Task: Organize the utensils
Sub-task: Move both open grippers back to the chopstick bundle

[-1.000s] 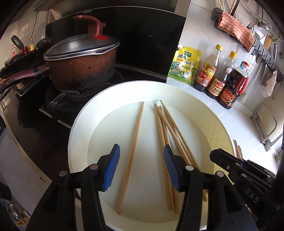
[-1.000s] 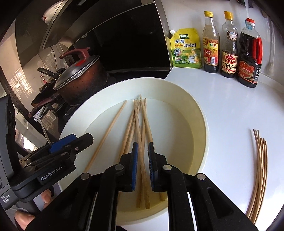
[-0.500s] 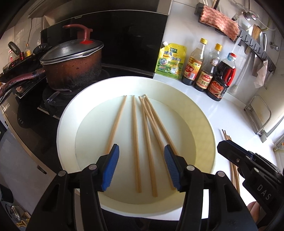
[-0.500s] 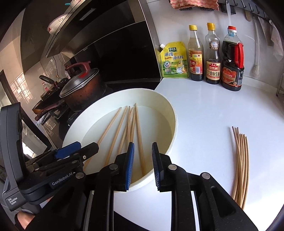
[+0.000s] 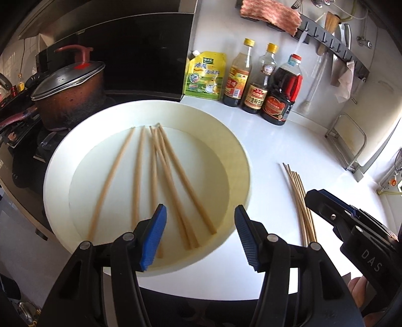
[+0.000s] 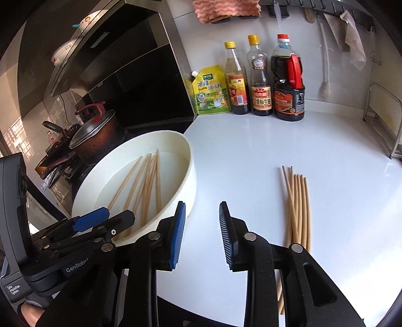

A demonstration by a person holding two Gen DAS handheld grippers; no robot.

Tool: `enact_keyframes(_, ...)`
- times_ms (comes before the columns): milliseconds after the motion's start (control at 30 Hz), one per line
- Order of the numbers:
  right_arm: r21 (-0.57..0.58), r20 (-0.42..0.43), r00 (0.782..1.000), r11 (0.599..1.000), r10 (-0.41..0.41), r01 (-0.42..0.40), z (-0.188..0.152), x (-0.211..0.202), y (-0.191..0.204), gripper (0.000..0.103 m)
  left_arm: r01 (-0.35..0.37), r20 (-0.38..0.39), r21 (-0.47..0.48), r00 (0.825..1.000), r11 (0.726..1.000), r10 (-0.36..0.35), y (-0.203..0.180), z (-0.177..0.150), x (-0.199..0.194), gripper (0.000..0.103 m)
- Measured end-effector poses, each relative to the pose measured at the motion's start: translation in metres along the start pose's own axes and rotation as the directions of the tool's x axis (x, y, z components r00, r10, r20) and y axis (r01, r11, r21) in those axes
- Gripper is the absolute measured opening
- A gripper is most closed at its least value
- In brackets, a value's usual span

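A white round basin [image 5: 241,151] [image 6: 191,181] holds several loose wooden chopsticks [image 5: 163,176] [image 6: 148,183]. A bundle of chopsticks [image 5: 300,198] [image 6: 299,206] lies on the white counter to its right. My left gripper [image 5: 199,237] is open and empty above the basin's near rim; it also shows in the right wrist view [image 6: 100,221]. My right gripper [image 6: 202,236] is open and empty above the counter between the basin and the bundle; it shows at the right of the left wrist view [image 5: 351,226].
A yellow sauce pouch [image 5: 204,75] and three sauce bottles [image 5: 258,83] stand against the back wall. A lidded pot [image 5: 67,93] sits on the stove at the left. A metal rack [image 6: 382,118] stands at the far right. A wall rail holds a cloth [image 5: 271,12].
Both grippers have pulled back from the basin. The right gripper moved right, out over the counter, and opened wider. The chopsticks in the basin lie differently from one second ago.
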State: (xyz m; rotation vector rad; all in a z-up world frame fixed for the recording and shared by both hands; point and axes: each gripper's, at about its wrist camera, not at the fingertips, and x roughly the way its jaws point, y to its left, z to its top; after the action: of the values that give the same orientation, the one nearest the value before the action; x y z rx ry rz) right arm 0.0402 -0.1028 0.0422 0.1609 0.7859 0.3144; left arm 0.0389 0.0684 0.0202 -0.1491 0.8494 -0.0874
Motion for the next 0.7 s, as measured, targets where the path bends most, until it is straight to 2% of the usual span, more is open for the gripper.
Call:
enact_keyframes(267,0.011,-0.013,0.994,0.994,-0.113,0.113,-0.018,-0.022,-0.051,0.032,0.063,-0.009,0.043,0.998,0.997,-0.063,-0.043,-0.013,0.009,0.058)
enact_keyframes(333,0.008,-0.022,0.990,0.990,-0.143,0.143,-0.023,-0.025,-0.063,0.034,0.039,0.009,0.075,0.999,0.996,-0.040,-0.055,-0.016,0.009,0.067)
enact_keyframes(433,0.013,-0.035,0.982,0.983,-0.184,0.184,-0.029,-0.026,-0.082,0.035,0.082,-0.003,0.091,0.997,0.992,-0.082,-0.067,-0.018,0.010,0.067)
enact_keyframes(700,0.047,-0.060,0.978,0.978,-0.201,0.204,-0.039,-0.021,-0.111,0.035,0.112,0.003,0.142,0.994,0.984,-0.113,-0.097,-0.018,0.008,0.068)
